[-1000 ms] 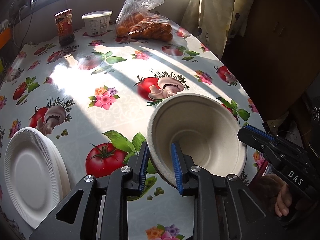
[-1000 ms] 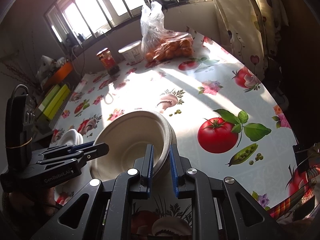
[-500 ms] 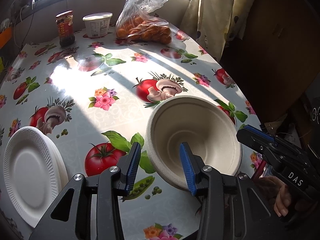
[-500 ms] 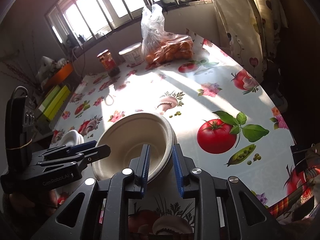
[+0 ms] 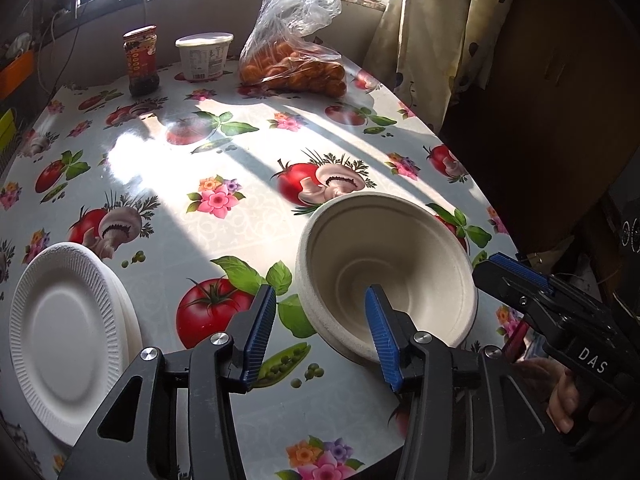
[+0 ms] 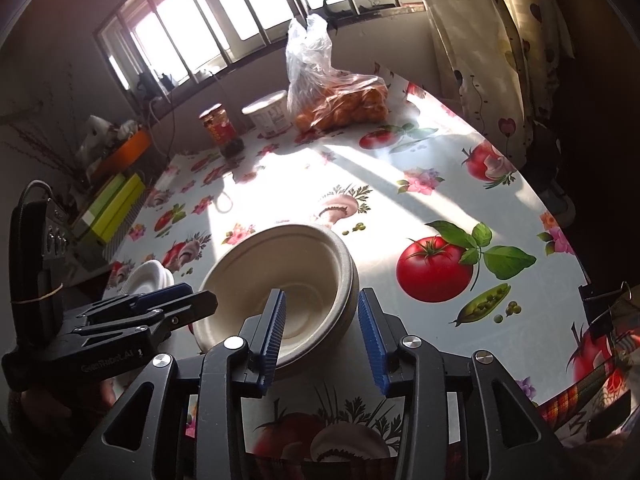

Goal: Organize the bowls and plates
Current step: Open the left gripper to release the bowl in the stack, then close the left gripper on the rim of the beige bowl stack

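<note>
A beige paper bowl [image 5: 396,272] stands on the table near its front right edge; in the right wrist view [image 6: 280,276] it looks like a nested stack. My left gripper [image 5: 320,332] is open, its jaws either side of the bowl's near left rim without touching it. My right gripper [image 6: 322,336] is open too, its jaws straddling the bowl's near rim. A stack of white ribbed paper plates [image 5: 60,336] lies at the table's front left, also in the right wrist view [image 6: 150,276].
The table [image 5: 240,216] has a vegetable-print cloth. At the back stand a dark jar [image 5: 140,60], a white tub [image 5: 204,56] and a plastic bag of oranges [image 5: 296,52]. A curtain [image 5: 432,32] hangs at the right. Yellow-green boxes [image 6: 112,208] lie past the left edge.
Both grippers were shut on the bowl's rim a second ago. They have opened wide and let the bowl go; it rests on the table.
</note>
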Tool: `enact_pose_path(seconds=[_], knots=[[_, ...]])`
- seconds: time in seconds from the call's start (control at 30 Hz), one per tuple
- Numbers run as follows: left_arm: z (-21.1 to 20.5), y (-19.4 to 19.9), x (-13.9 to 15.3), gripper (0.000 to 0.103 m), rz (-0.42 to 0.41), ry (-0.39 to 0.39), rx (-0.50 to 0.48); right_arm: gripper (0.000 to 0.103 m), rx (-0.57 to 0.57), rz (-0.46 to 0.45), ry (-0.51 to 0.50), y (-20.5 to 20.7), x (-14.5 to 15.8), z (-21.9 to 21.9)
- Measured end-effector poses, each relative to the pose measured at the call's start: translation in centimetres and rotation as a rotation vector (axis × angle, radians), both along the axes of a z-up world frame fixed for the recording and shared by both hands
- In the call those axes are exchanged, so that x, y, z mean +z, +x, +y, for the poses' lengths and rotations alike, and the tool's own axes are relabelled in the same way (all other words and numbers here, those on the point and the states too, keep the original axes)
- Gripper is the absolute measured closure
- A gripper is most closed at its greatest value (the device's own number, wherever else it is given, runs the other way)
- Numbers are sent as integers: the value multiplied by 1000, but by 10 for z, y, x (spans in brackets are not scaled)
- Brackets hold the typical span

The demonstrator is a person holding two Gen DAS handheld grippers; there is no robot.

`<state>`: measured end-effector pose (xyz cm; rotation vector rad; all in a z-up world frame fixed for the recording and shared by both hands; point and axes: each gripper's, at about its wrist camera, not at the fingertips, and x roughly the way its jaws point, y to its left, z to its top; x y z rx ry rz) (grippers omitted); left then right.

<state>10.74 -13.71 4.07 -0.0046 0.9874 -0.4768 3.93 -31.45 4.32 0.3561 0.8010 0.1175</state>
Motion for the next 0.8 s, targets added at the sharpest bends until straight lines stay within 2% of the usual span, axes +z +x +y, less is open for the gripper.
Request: enact_pose_path(seconds=[0.13, 0.8], knots=[[3, -5, 0, 52, -6, -14, 13, 60, -1, -5, 6, -4, -1, 0], [2, -23, -6, 52, -22, -5, 30, 57, 6, 1, -17, -19, -16, 8]])
